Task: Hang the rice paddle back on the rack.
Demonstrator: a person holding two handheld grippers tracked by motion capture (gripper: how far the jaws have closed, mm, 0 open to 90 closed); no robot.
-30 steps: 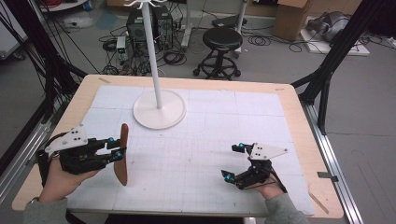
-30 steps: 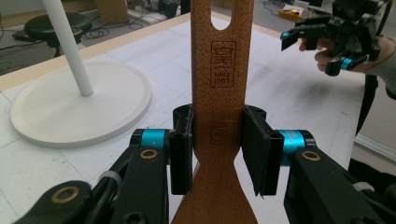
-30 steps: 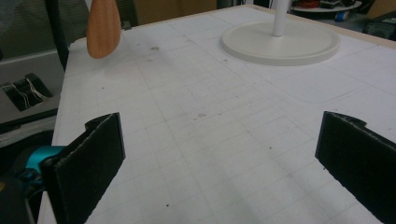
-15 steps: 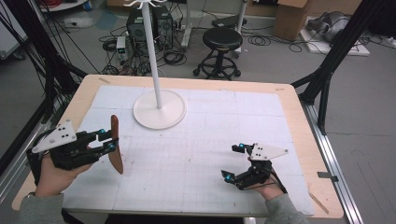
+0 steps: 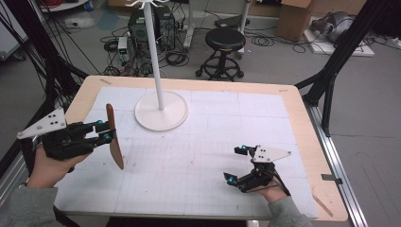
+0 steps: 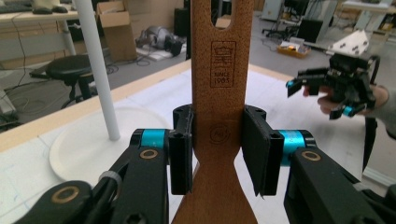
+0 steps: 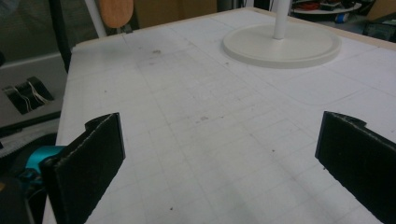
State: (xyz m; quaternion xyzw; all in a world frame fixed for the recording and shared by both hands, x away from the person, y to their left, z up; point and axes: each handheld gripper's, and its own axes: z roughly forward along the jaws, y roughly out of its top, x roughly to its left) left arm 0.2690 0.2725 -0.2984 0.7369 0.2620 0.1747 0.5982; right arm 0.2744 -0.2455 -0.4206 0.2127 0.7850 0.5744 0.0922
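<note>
Wooden spatula (image 6: pixel 219 116) in left gripper (image 6: pixel 218 154) reads "SINCE 1903".

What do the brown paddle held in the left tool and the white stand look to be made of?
The paddle looks like wood with a smooth, reddish-brown finish: fine grain shows, and a mark reading "SINCE 1903" seems stamped or burned into it. The left tool clamps its narrow neck. The white stand has a smooth, matte, off-white pole and round base; painted metal or plastic, the look leaves that open.
</note>
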